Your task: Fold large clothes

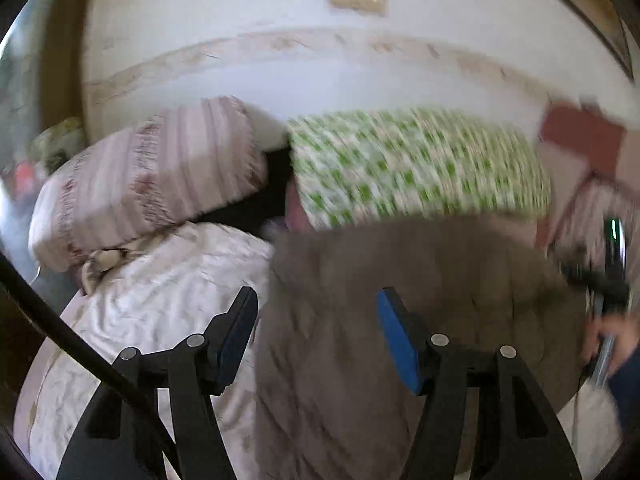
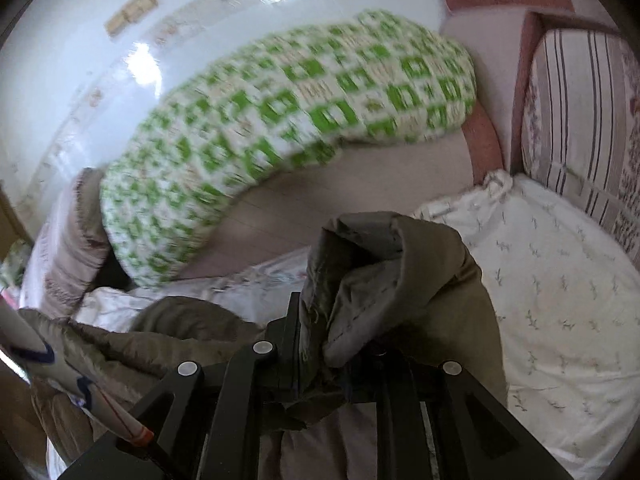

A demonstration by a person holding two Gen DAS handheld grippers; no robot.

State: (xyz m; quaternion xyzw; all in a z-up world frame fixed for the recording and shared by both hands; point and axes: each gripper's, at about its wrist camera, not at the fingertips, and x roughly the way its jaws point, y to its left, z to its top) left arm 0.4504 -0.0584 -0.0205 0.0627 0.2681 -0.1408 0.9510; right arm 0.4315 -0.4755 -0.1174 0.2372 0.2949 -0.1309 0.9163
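The brown quilted garment [image 1: 400, 280] lies spread on the bed right ahead of my left fingers, padded, dull taupe, stitch lines faint through the blur. One bunched end of it [image 2: 384, 280] rises straight up out of my right fingers, olive-brown outside, grey lining and a frayed seam showing. One garment, as far as I can tell.

My left gripper [image 1: 316, 340] stands open, blue pads apart, nothing between them; the cloth sits below and beyond the gap. My right gripper [image 2: 320, 340] is nearly closed and clamped on that bunched fold, which hides the tips.

Outward: one white printed bedcover [image 2: 560, 300], under the garment, spreading right of my right fingers and left of my left fingers. One green-and-white checked pillow [image 1: 416, 168] beyond the garment, ahead of both grippers. Two striped pinkish cushions counted: one [image 1: 152, 180] ahead-left of my left fingers, one [image 2: 584, 120] far right of my right fingers against a reddish-brown frame. A hand [image 1: 612, 336] at the far right of my left fingers, on the other tool. One black cable [image 1: 80, 344] crosses left of my left fingers. White wall [image 1: 320, 68] behind everything.
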